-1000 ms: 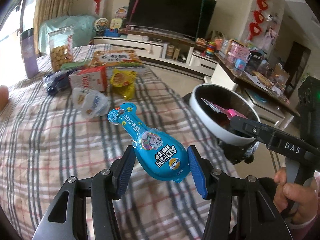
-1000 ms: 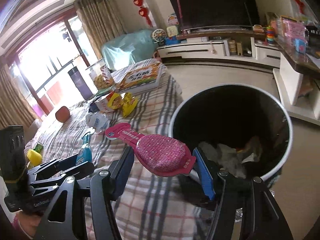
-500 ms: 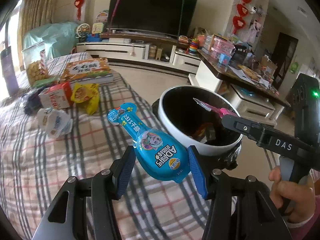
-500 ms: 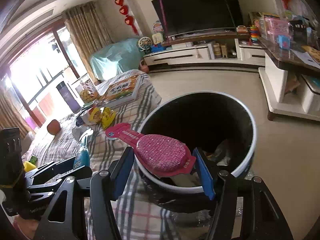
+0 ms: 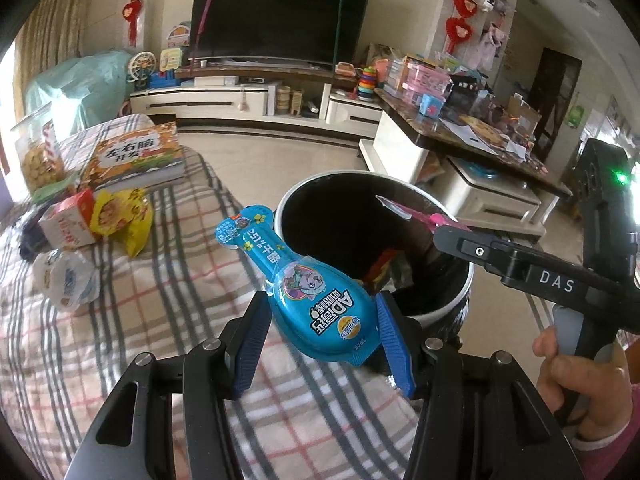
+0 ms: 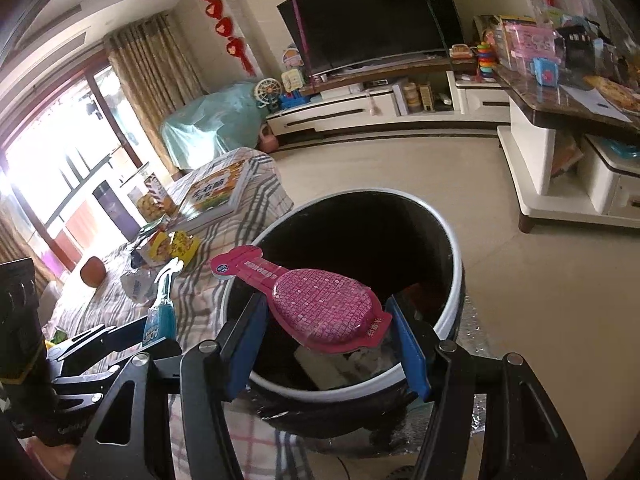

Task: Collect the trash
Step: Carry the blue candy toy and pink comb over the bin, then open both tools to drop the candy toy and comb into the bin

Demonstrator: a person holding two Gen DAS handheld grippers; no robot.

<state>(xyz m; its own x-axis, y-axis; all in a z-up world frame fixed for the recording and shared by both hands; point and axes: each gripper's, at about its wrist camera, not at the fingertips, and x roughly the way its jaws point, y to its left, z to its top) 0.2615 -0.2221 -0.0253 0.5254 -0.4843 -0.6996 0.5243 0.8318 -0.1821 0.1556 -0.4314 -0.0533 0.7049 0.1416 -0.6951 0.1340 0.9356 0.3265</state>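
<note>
So right now you've got both tongs loaded. Your left gripper (image 5: 320, 330) is clamped on the fat end of a blue spoon-shaped packet (image 5: 308, 292), blue pads pressed against both of its sides, and the narrow neck sticks forward and up-left toward the trash bin (image 5: 448, 304). From that camera the packet sits over the plaid-covered table (image 5: 120, 344), with its neck just reaching the bin's near rim.

Your right gripper (image 6: 326, 338) is squeezing a pink packet (image 6: 316, 308) of the same shape, also by the wide end, and it hangs right above the bin's (image 6: 452, 256) open mouth. You can see the white rim all around it and some crumpled trash down in the dark inside. In the left view the tip of that pink packet (image 5: 404, 212) pokes out over the bin too, ahead of the right gripper's black body, and your right hand (image 5: 576, 376) is wrapped around its handle at the lower right.

The bin stands on the floor, tight against the table edge.

Stuff left on the table further back: a crumpled clear wrapper (image 5: 66, 280), a red-and-white carton (image 5: 68, 228), a yellow snack bag (image 5: 122, 218), and a big book (image 5: 136, 158) behind those. There's a clear jar of snacks (image 5: 36, 152) at the far left.
</note>
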